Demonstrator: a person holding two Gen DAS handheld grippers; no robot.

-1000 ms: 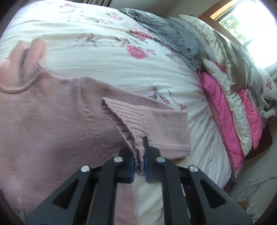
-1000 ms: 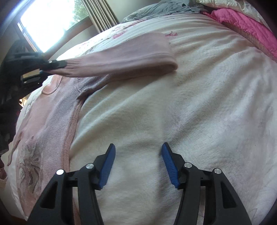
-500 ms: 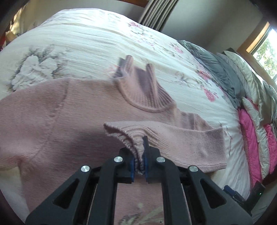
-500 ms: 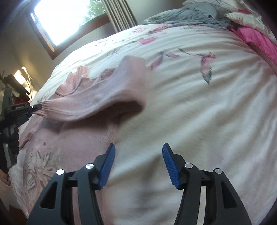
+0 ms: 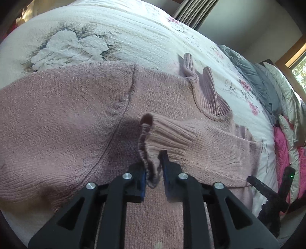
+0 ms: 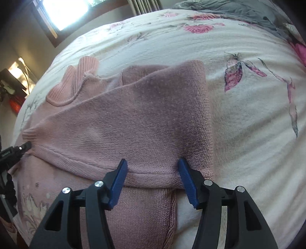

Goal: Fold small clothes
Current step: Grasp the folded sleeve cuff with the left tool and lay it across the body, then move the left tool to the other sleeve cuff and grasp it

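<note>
Flat on the floral bedspread lies the pink sweater, collar toward the far curtains. Over its chest the left gripper is clenched on the ribbed cuff of the folded-over sleeve, while the right gripper hovers with jaws parted above the sleeve's fold.

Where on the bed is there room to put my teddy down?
Bare bedspread lies right of the folded sleeve, up to the grey blanket. More lies beyond the collar. The pink sweater fills the middle.
</note>
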